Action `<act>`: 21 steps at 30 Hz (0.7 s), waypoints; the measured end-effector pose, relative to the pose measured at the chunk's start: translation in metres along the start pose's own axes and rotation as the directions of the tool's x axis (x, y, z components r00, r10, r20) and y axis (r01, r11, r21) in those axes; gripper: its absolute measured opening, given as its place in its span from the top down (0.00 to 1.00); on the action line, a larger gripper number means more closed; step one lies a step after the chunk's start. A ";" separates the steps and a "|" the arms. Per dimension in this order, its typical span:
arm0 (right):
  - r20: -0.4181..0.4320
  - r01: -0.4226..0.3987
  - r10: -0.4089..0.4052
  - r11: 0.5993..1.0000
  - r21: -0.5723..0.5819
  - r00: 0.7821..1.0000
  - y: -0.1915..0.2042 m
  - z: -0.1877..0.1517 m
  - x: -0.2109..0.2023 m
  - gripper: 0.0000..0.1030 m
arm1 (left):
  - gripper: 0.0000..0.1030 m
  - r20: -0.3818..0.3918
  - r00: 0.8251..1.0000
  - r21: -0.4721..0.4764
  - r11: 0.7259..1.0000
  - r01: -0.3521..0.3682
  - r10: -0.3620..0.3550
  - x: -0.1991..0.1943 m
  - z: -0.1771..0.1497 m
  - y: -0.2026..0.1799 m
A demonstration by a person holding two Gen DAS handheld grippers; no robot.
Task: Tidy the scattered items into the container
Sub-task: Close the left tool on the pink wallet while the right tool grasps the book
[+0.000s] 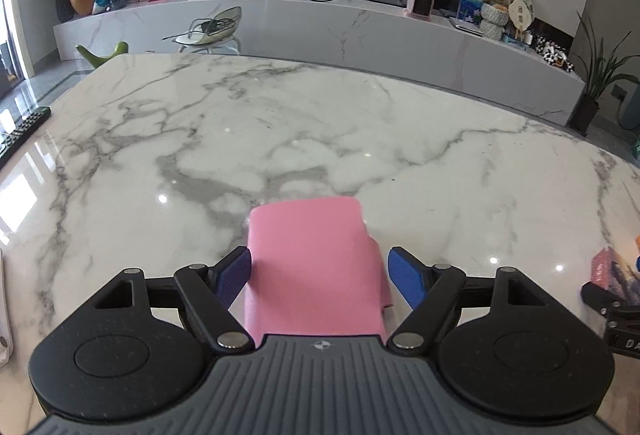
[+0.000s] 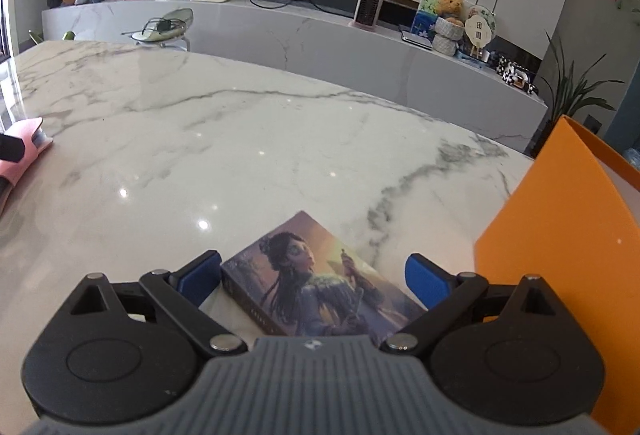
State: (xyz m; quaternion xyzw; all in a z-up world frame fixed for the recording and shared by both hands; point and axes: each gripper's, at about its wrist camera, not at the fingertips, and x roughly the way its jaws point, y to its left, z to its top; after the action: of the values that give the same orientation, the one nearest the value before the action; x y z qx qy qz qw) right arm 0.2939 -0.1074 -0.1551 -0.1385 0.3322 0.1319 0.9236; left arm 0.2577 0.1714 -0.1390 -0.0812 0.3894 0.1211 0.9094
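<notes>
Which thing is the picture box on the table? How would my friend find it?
Look at the white marble table, then the big orange container on its right. Just left of it lies a flat box between blue-tipped tongs. Only it has a painted dark-haired lady on top.

Your right gripper point(image 2: 314, 281) hangs over the marble table point(image 2: 240, 139) near its front edge, jaws spread wide around a box printed with a painted figure point(image 2: 316, 279). The box lies flat and skewed on the tabletop; the left pad sits just beside its left corner, the right pad stands clear of it. Toward the table's right edge you see the orange container point(image 2: 560, 235), its wall upright. At the left edge lies a pink item point(image 2: 24, 151), partly covered by something black.
</notes>
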 end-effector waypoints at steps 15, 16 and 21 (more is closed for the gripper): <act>-0.046 -0.023 0.028 0.994 0.106 0.999 0.005 -0.008 -0.013 0.23 | 0.35 0.009 0.998 -0.007 0.998 0.059 -0.059 -0.014 -0.007 0.006; -0.049 -0.022 0.027 0.994 0.104 0.998 0.008 -0.010 -0.017 0.24 | 0.38 0.003 0.997 -0.004 0.997 0.073 -0.073 -0.016 -0.008 0.005; -0.064 -0.014 0.021 0.994 0.109 0.998 0.023 -0.023 -0.038 0.29 | 0.68 -0.014 0.994 0.084 0.991 0.106 -0.105 -0.031 -0.018 -0.008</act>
State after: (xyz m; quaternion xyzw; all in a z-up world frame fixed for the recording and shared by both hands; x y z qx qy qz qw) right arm 0.2448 -0.0993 -0.1513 -0.0893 0.3699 0.1170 0.9173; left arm 0.2265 0.1540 -0.1284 -0.0635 0.3936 0.0557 0.9154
